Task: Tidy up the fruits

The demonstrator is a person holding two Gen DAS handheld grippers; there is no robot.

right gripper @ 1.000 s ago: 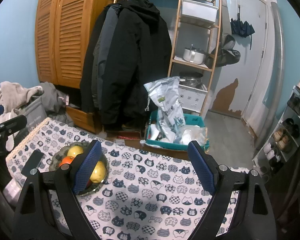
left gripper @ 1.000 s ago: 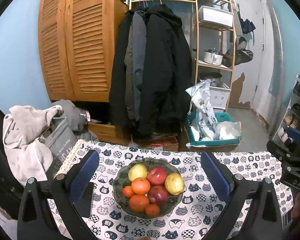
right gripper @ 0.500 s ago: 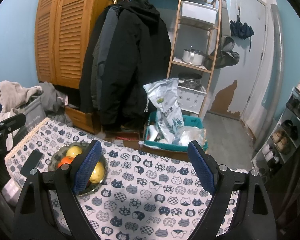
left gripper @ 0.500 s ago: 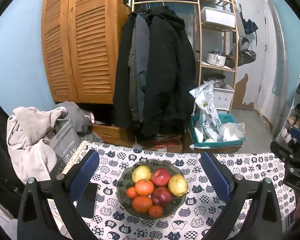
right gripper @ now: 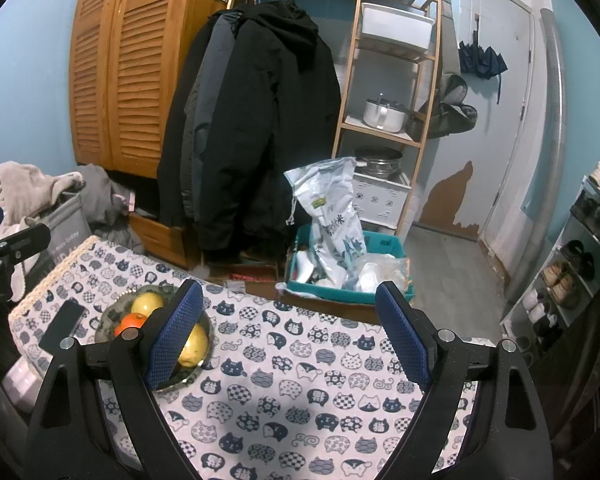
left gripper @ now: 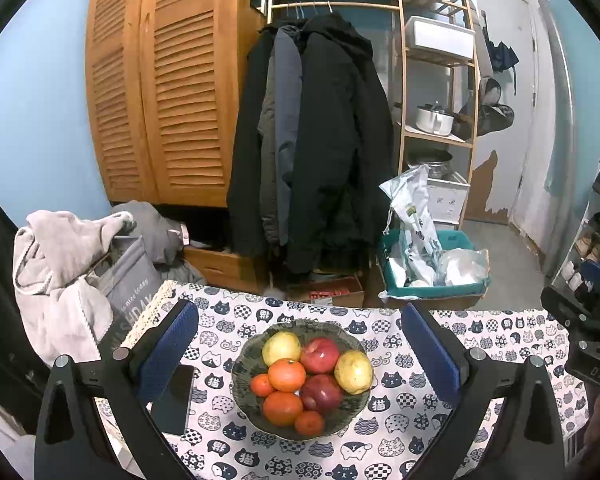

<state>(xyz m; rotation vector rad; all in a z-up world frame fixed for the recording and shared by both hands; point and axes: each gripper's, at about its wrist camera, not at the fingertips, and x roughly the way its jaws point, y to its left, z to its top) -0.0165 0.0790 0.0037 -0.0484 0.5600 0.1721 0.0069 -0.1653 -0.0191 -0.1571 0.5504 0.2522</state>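
A dark green bowl (left gripper: 242, 376) sits on the cat-print tablecloth (left gripper: 496, 332), holding two yellow pears (left gripper: 281, 347), two red apples (left gripper: 319, 354) and several oranges (left gripper: 286, 374). My left gripper (left gripper: 298, 344) hovers in front of the bowl, open, its blue pads wide apart with nothing held. In the right wrist view the bowl (right gripper: 108, 320) lies at the left, partly hidden behind the left finger. My right gripper (right gripper: 290, 320) is open over bare tablecloth (right gripper: 292, 360), to the right of the bowl.
A black phone (left gripper: 174, 398) lies on the cloth left of the bowl. Beyond the table's far edge are a teal crate (left gripper: 432, 288) of bags, hanging coats (left gripper: 312, 152), a wooden shelf rack and a laundry hamper (left gripper: 124, 280). Shoe shelves stand at the right.
In the left wrist view the bowl and room have drifted slightly down in the picture. Both grippers stay open and nothing has been grasped.
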